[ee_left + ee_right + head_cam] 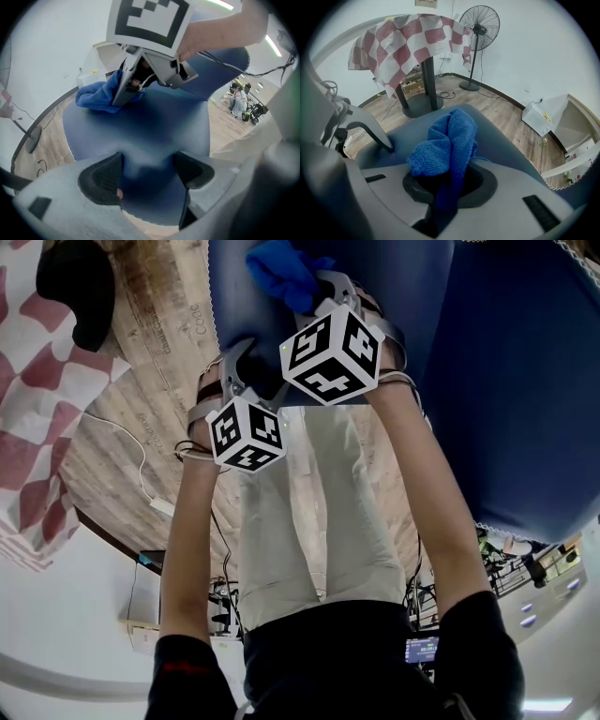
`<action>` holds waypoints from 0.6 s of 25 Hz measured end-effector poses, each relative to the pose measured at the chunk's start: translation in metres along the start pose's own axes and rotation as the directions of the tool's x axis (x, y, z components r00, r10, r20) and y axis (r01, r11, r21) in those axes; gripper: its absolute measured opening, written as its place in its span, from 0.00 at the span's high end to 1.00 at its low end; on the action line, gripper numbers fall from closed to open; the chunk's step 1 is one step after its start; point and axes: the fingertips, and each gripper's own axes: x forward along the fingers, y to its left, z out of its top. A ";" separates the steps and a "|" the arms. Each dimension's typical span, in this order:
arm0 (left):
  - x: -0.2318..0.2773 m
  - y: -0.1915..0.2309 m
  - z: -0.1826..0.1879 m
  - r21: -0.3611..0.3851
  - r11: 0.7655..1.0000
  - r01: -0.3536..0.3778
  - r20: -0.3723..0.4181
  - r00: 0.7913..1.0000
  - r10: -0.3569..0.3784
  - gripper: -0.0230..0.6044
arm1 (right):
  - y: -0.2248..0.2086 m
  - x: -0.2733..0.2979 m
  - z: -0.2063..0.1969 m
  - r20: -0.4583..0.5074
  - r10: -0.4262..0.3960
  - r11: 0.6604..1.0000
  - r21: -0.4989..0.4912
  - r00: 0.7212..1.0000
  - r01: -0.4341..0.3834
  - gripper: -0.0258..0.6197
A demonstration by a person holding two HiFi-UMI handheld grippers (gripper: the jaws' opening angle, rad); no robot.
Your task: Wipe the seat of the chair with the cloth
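The chair's dark blue seat [506, 362] fills the top of the head view. My right gripper [317, 289] is shut on a bunched blue cloth [279, 273] and holds it against the seat. In the right gripper view the cloth [446, 140] bulges out from between the jaws, above the seat [506, 143]. My left gripper [239, 360] hovers just beside the right one, over the seat's near edge. Its jaws stand open with only the seat [140, 136] showing between the pads [101, 178]. The left gripper view also shows the right gripper [125, 93] and the cloth [96, 97].
A table draped in a red and white checked cloth [412, 37] stands on a pedestal behind the chair. A standing fan [479, 26] is near the wall. A white box [553, 115] lies on the wooden floor [506, 110]. A white cable [131, 451] trails across the floor.
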 end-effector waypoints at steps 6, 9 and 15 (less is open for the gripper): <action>0.000 0.000 0.001 0.001 1.000 -0.003 0.002 1.000 0.003 0.39 | -0.016 -0.010 -0.021 -0.020 -0.027 0.999 0.036 0.999 0.028 0.87; 0.001 -0.001 0.000 0.000 1.000 -0.002 -0.003 1.000 0.002 0.39 | -0.023 -0.014 -0.033 -0.037 -0.036 0.998 0.054 0.999 0.038 0.87; 0.001 -0.001 -0.001 -0.002 1.000 -0.003 -0.009 1.000 0.003 0.39 | -0.035 -0.022 -0.050 -0.048 -0.057 0.993 0.098 0.997 0.062 0.87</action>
